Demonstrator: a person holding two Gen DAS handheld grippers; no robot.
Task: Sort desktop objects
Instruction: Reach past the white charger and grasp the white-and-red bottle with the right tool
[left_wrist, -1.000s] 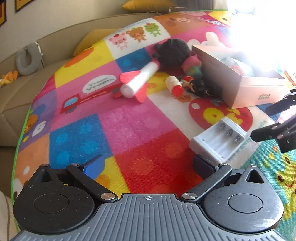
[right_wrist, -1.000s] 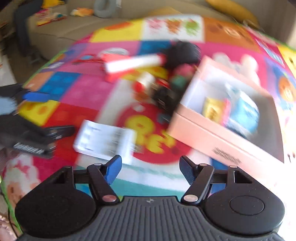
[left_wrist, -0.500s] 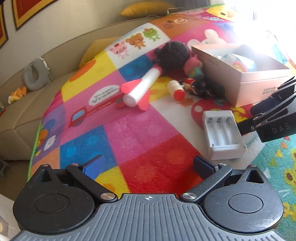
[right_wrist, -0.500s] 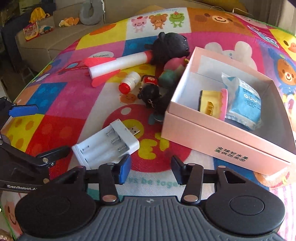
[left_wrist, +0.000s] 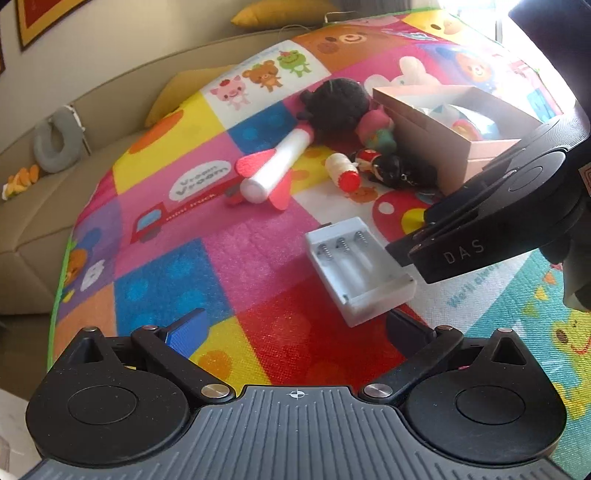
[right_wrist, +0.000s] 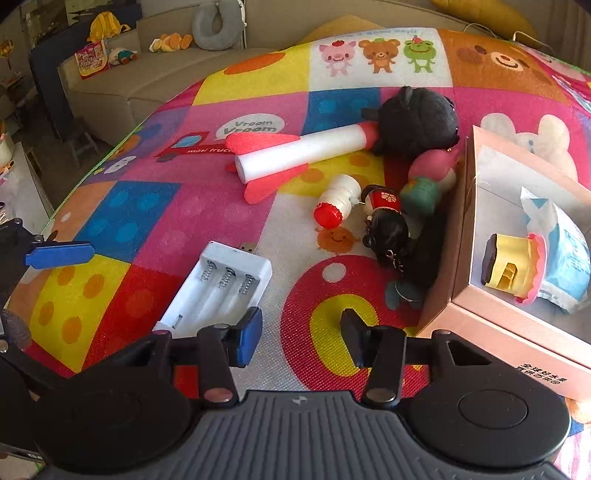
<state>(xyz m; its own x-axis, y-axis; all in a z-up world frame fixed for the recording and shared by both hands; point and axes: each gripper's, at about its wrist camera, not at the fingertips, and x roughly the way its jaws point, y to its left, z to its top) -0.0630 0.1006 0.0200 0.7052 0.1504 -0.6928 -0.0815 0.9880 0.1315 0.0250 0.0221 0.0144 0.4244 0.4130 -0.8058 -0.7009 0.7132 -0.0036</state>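
Note:
A white battery charger (left_wrist: 354, 273) (right_wrist: 218, 284) with empty slots lies on the colourful play mat. My right gripper (right_wrist: 301, 332) hovers just right of it, jaws part open with nothing between them; its left pad overlaps the charger's near corner. In the left wrist view the right gripper (left_wrist: 410, 236) reaches in from the right over the charger's edge. My left gripper (left_wrist: 295, 321) stands wide open and empty, the charger just beyond its right finger. A pink box (right_wrist: 491, 332) (left_wrist: 417, 133) holds a yellow item (right_wrist: 513, 266) and a blue packet (right_wrist: 565, 254).
Beyond the charger lie a foam rocket (right_wrist: 303, 151), a black plush (right_wrist: 413, 122), a white bottle with a red cap (right_wrist: 336, 201), a small doll (right_wrist: 384, 218) and a pink-green toy (right_wrist: 428, 177), crowded against the box. A beige sofa (right_wrist: 110, 88) borders the mat.
My right gripper has narrowed its jaws and moved in close beside the charger. In the left wrist view the charger has turned and sits further left; the right gripper looms larger.

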